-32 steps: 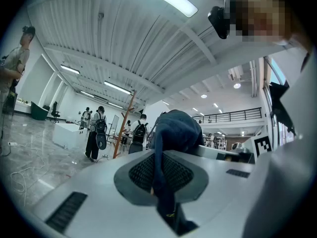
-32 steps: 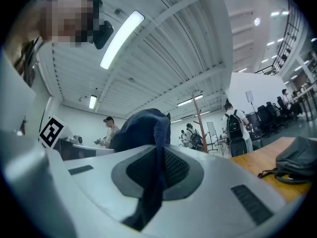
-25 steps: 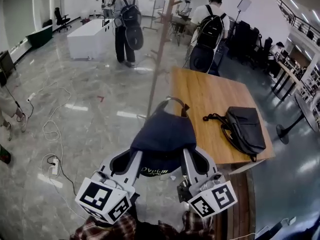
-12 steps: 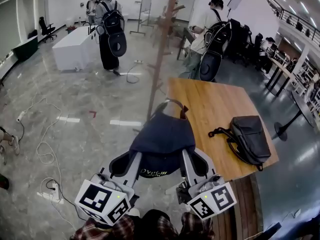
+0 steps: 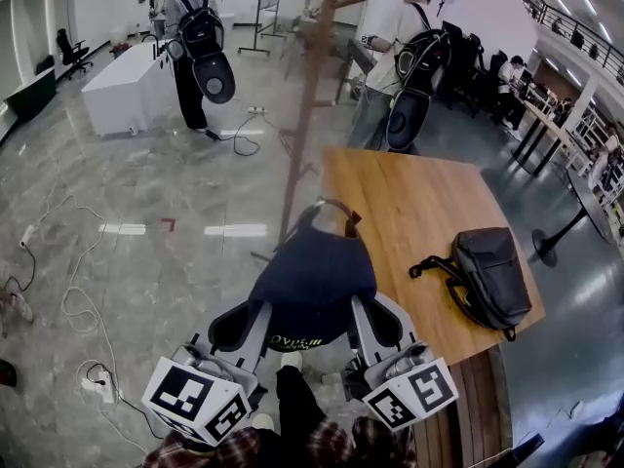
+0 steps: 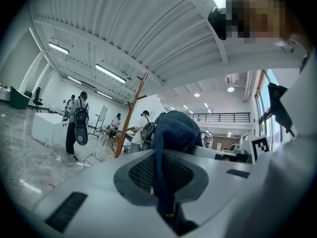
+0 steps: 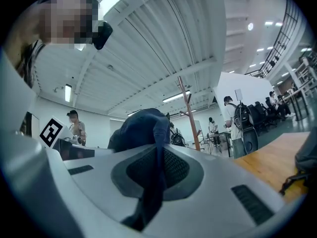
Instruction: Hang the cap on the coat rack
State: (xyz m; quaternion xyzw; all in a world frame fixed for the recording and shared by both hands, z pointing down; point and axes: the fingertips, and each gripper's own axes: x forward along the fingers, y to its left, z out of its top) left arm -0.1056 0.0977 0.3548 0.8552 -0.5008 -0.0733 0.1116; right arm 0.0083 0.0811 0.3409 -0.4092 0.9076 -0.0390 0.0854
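Cap (image 5: 312, 276) stays clamped in left tongs (image 5: 252, 322) and right tongs (image 5: 364, 317), nearer coat rack (image 5: 304, 115).

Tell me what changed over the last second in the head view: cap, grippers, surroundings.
The person seems to have stepped forward: a leg now shows between the grippers, and the backpack wearer left of the coat rack has drifted further left in the view. Nothing was taken or let go. Left gripper and right gripper stay shut on the cap; the bag lies unmoved on the table.

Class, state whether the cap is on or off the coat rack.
Off. The left tool and right tool each clamp the cap, apart from the coat rack.
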